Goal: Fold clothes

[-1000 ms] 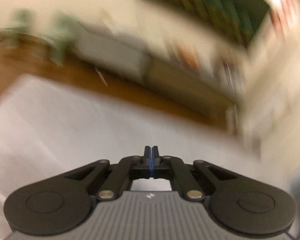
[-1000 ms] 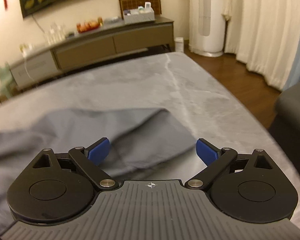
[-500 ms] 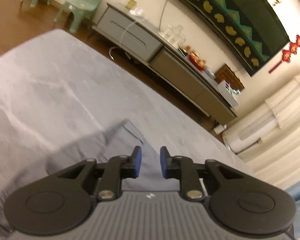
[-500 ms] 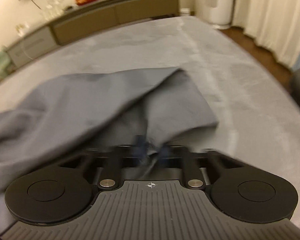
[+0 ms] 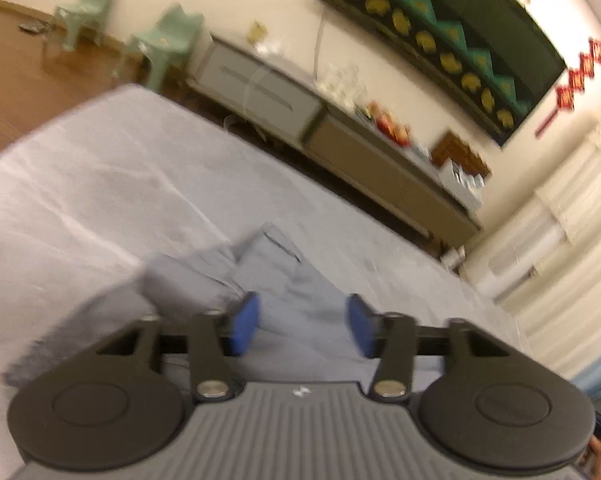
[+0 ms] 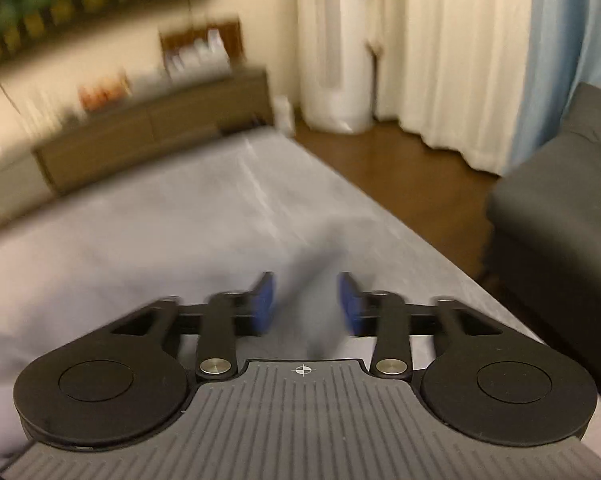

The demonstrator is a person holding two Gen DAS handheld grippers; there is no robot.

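Garment (image 5: pixel 284 276) rumpled on grey bed (image 5: pixel 100 184); both hand-held grippers (image 5: pixel 302 328) (image 6: pixel 305 304) apart, seemingly empty; sideboard (image 5: pixel 340 136) behind.

The garment (image 5: pixel 284 276) is a grey-blue cloth item, lying crumpled on the worktop (image 5: pixel 100 184), which is covered in a lighter grey sheet. Folds and a seam run across its upper surface. One corner points toward the far edge of the worktop. In the right wrist view, motion blur obscures it.
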